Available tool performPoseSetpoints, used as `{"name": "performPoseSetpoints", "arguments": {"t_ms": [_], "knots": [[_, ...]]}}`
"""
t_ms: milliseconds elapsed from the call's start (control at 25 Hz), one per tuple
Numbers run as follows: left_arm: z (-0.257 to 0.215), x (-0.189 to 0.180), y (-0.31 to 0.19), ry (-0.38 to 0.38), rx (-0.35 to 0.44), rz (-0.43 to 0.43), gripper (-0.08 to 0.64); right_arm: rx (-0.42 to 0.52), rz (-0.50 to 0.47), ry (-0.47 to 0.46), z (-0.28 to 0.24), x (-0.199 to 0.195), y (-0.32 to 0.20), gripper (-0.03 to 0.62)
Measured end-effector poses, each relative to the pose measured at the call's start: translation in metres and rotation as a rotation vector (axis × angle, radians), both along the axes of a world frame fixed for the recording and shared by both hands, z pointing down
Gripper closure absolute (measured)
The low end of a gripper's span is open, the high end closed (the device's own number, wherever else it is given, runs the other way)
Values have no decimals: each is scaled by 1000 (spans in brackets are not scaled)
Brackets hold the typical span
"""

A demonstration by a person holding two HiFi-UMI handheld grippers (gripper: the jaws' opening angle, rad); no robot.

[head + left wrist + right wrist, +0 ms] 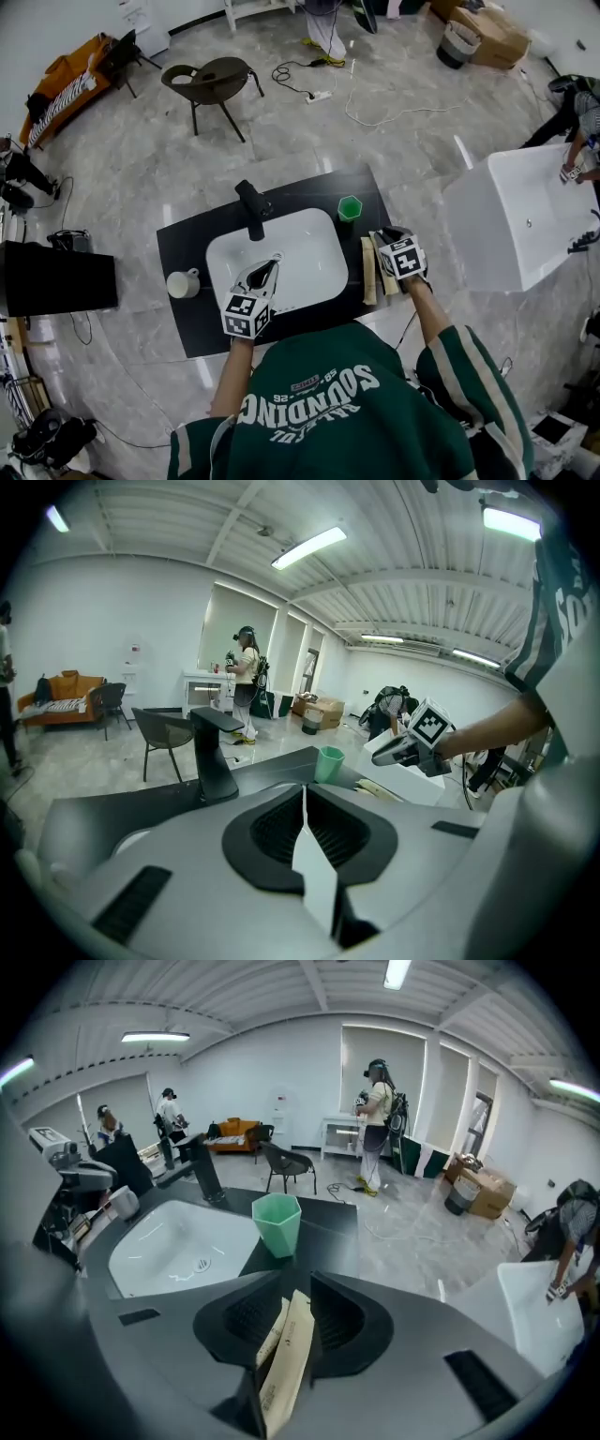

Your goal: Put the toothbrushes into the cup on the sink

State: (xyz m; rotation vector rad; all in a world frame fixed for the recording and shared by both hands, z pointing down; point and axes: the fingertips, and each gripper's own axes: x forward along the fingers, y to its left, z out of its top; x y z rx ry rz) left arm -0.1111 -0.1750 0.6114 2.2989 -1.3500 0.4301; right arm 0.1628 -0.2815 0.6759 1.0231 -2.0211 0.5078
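Observation:
Two toothbrushes in tan paper sleeves [368, 273] lie side by side on the black counter [187, 246], right of the white basin [309, 246]. My right gripper [386, 242] is over them. In the right gripper view the sleeves [287, 1358] sit between the parted jaws, and the pads do not press on them. The green cup [277, 1223] stands upright just beyond on the counter, also visible from above [349, 208]. My left gripper [265, 267] hovers over the basin's front, jaws together with nothing in them [304, 803].
A black faucet [251, 208] rises behind the basin, and a white mug [183, 283] stands at the counter's left. A white bathtub [511, 220] is close on the right with a person beside it. A chair [214, 82] and cables lie on the floor beyond.

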Motion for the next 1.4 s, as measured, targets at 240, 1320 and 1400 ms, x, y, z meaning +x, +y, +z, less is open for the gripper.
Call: {"name": "performPoseSetpoints", "arguments": {"t_ms": [240, 1320, 1400], "knots": [[-1, -10, 5, -3, -3, -3, 548, -88, 104, 13, 39, 20, 8, 486], [7, -6, 10, 10, -23, 40, 548, -97, 100, 63, 38, 27, 22, 515], [8, -4, 9, 14, -23, 45, 548, -72, 92, 39, 29, 24, 19, 517]]}}
